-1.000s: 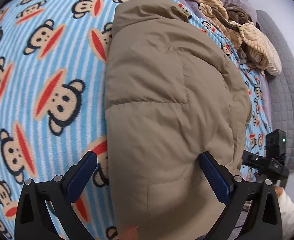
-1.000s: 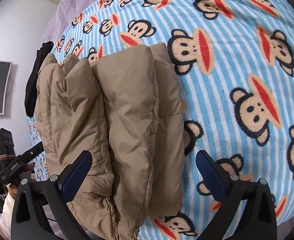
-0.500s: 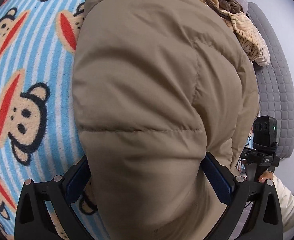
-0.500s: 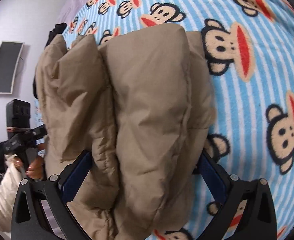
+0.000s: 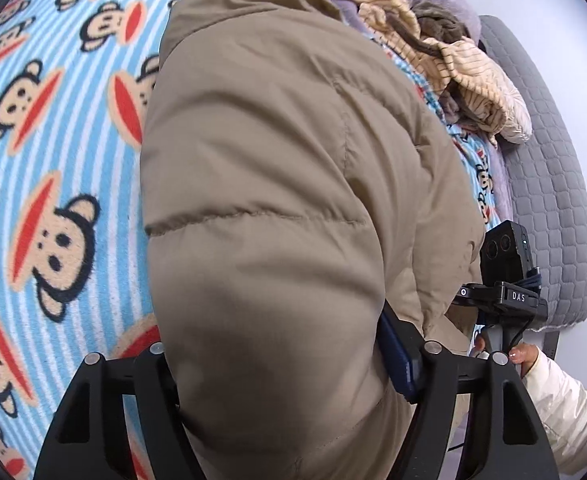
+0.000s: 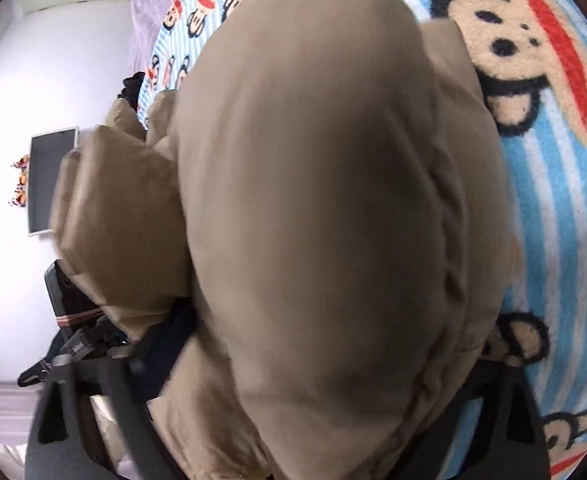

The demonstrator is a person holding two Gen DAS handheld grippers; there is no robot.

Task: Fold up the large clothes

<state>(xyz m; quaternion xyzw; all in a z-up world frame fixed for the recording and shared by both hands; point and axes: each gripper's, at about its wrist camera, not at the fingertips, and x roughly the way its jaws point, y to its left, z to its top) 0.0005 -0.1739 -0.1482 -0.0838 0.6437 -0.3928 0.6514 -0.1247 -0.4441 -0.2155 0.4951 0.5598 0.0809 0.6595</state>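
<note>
A tan puffer jacket (image 5: 273, 200) lies folded lengthwise on a bed and fills most of both views. My left gripper (image 5: 277, 344) has one end of the jacket bulging up between its fingers; its jaws are closing. The blue right pad (image 5: 397, 356) presses into the fabric, and the left pad is hidden behind it. In the right wrist view, which is blurred, the jacket (image 6: 333, 220) swells between the fingers of my right gripper (image 6: 329, 352). Its jaws are closing too, with both pads buried under the cloth.
A blue striped monkey-print blanket (image 5: 53, 160) covers the bed. Crumpled beige striped clothes (image 5: 453, 64) lie at the far end beside a grey quilted headboard (image 5: 553, 200). A hand in a cream sleeve (image 5: 565, 408) is at lower right. A dark screen (image 6: 49, 180) hangs on the wall.
Both grippers have pushed forward onto the jacket's ends. Their jaws, wide apart before, have narrowed around the fabric, which now bulges between the fingers. The right wrist view has tipped further down.
</note>
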